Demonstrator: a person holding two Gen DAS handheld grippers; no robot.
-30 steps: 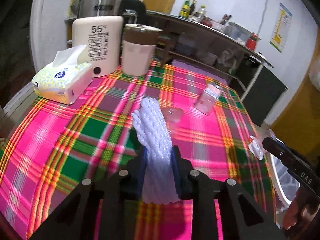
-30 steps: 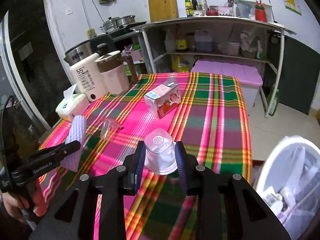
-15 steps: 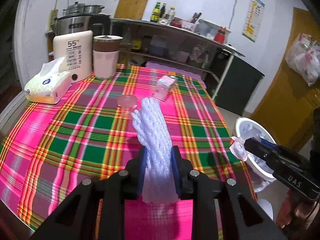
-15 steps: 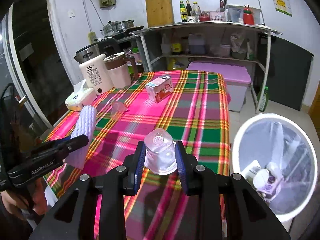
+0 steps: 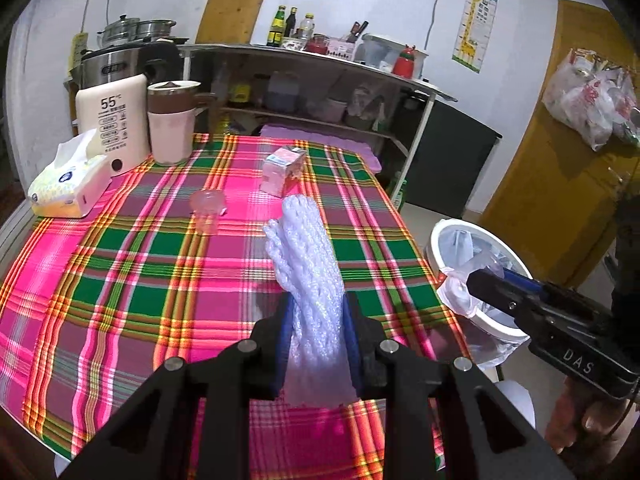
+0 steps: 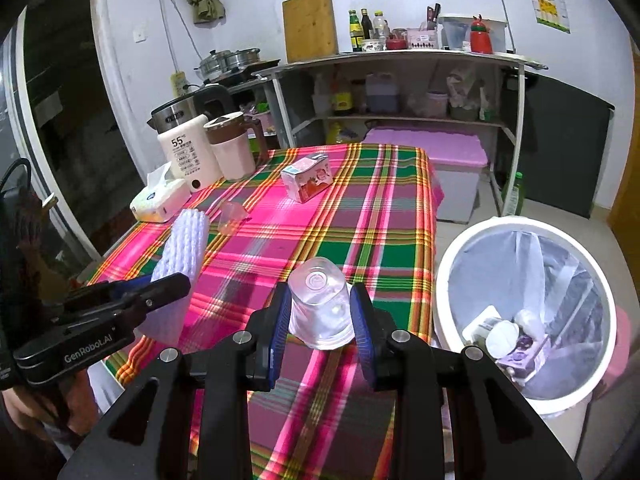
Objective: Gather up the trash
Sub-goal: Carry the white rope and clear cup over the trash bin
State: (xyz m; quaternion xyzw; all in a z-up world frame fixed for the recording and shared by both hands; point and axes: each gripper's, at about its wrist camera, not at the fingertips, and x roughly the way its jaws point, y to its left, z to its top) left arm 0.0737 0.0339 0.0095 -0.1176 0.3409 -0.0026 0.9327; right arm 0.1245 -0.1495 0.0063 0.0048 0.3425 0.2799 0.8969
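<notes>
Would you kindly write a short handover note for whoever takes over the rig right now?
Left gripper: shut on the white foam net sleeve, above the table.
Right gripper: shut on the clear plastic cup, beside the white trash bin.
Done: some trash already in the bin.
Left: drop both items in; then fetch the second clear cup and the pink carton from the plaid tablecloth.

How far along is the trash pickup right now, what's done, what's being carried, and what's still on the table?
Done: several pieces already lie in the white bin. In hand: the left gripper clamps a white foam net, and the right gripper clamps a clear plastic cup near the bin, neither dropped yet. Left: another clear cup and a pink carton on the plaid table.
</notes>
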